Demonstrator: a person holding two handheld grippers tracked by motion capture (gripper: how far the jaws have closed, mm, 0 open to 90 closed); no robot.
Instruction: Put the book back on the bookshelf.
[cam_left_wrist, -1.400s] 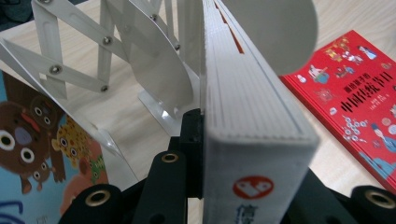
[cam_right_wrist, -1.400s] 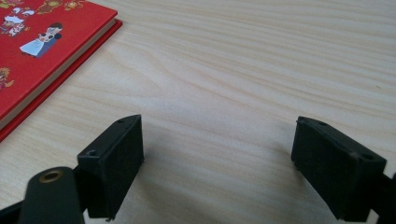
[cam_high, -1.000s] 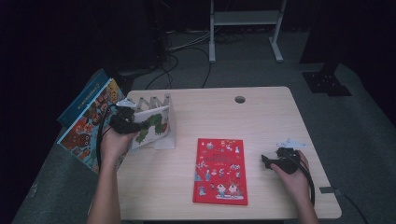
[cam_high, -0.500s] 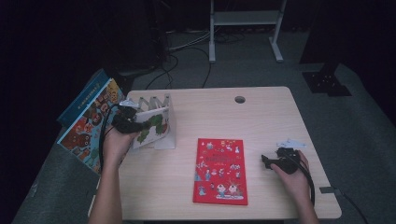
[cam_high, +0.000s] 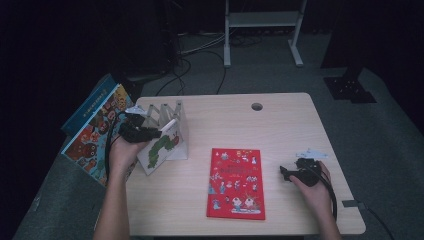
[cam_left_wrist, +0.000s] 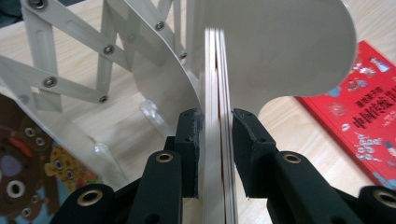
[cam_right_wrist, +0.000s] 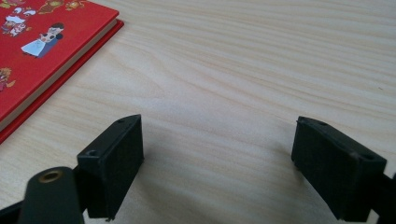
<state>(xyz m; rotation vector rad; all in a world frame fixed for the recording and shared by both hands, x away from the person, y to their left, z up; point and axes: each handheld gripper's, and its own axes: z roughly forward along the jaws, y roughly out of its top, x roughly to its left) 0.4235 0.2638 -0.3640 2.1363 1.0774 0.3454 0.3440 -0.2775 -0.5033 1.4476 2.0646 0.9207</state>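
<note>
A white picture book (cam_high: 162, 147) with a green caterpillar on its cover stands tilted in the front slot of a pale wooden accordion rack (cam_high: 165, 112) at the table's left. My left gripper (cam_high: 150, 134) reaches it from the left. In the left gripper view the book's page edge (cam_left_wrist: 217, 93) runs up between the jaws of the left gripper (cam_left_wrist: 218, 126); they have just been opening and sit a hair off the book's faces. A red book (cam_high: 235, 182) lies flat at the middle front. My right gripper (cam_high: 284, 172) rests right of it, open and empty (cam_right_wrist: 217, 154).
A large colourful picture book (cam_high: 92, 135) leans off the table's left edge. The rack's rear slats (cam_left_wrist: 70, 79) stand behind the white book. A cable hole (cam_high: 257, 106) is at the back of the table (cam_high: 280, 130). The red book's corner (cam_right_wrist: 42, 37) lies left of my right jaws.
The white book has swung from leaning out toward the front to standing closer against the rack's slot. My left hand stays at it. The right hand has not moved.
</note>
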